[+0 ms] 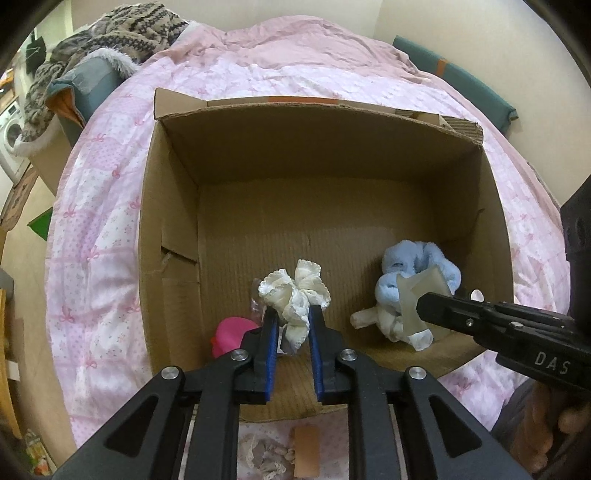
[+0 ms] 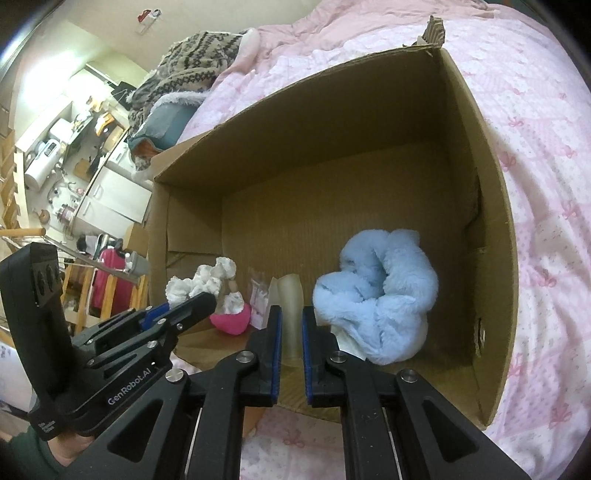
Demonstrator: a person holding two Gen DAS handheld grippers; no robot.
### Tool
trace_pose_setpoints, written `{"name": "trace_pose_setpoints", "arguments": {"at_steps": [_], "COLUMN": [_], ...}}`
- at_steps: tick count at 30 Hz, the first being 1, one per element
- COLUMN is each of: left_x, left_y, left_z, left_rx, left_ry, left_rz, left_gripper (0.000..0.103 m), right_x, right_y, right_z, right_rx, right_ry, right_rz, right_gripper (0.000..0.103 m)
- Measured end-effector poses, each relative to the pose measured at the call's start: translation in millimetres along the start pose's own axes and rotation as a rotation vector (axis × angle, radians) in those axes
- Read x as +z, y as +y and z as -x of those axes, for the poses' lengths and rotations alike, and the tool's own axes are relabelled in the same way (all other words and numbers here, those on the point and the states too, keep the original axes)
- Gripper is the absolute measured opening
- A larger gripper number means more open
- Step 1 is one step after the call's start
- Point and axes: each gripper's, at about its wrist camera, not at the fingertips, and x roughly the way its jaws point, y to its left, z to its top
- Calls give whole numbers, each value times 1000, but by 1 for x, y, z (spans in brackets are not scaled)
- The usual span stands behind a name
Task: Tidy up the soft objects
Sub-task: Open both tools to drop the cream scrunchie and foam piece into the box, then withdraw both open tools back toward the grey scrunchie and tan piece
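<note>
An open cardboard box (image 1: 173, 206) lies on a pink bedspread. My left gripper (image 1: 292, 314) is shut on a white lace-trimmed cloth (image 1: 295, 295) and holds it inside the box near the front; it also shows in the right wrist view (image 2: 201, 282). My right gripper (image 2: 291, 314) is shut on a translucent beige soft sleeve (image 2: 290, 302), held over the box's front right; the sleeve shows in the left wrist view (image 1: 421, 291). A fluffy blue fabric bundle (image 2: 380, 291) lies on the box floor beside it. A pink soft object (image 2: 231, 319) lies at the front left.
The pink bedspread (image 1: 99, 229) surrounds the box. A patterned knit blanket (image 1: 122, 33) is heaped at the bed's far left corner. A small lace piece (image 1: 266, 454) and a tan strip (image 1: 306, 446) lie on the bed in front of the box. Cluttered furniture (image 2: 74, 147) stands left of the bed.
</note>
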Motion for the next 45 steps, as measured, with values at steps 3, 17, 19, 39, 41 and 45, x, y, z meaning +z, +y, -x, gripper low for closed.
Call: {"name": "trace_pose_setpoints", "arguments": {"at_steps": [3,17,19,39,41,45], "left_x": [0,3,3,6,4,1], "left_y": [-1,0,2,9,10,10], "left_z": [-2,8,10,21,24,34], "left_rx": [3,52,67,69,47,57], "left_ry": [9,-32,-40,-61,-61,-82], "left_rz": [-3,-13,-8,51,66,62], "left_gripper": [16,59,61,66,68,68], "right_x": [0,0,0,2,1,-5], "right_y": [1,-7,-7,-13,-12,-8], "right_z": [2,10,11,29,28,32], "right_rx": [0,29,31,29,25,7], "right_ry": [-9,-44,-50,-116,-109,-110], "right_rz": [5,-38,-41,-84,-75,-53], "right_gripper": [10,23,31,74,74,74]}}
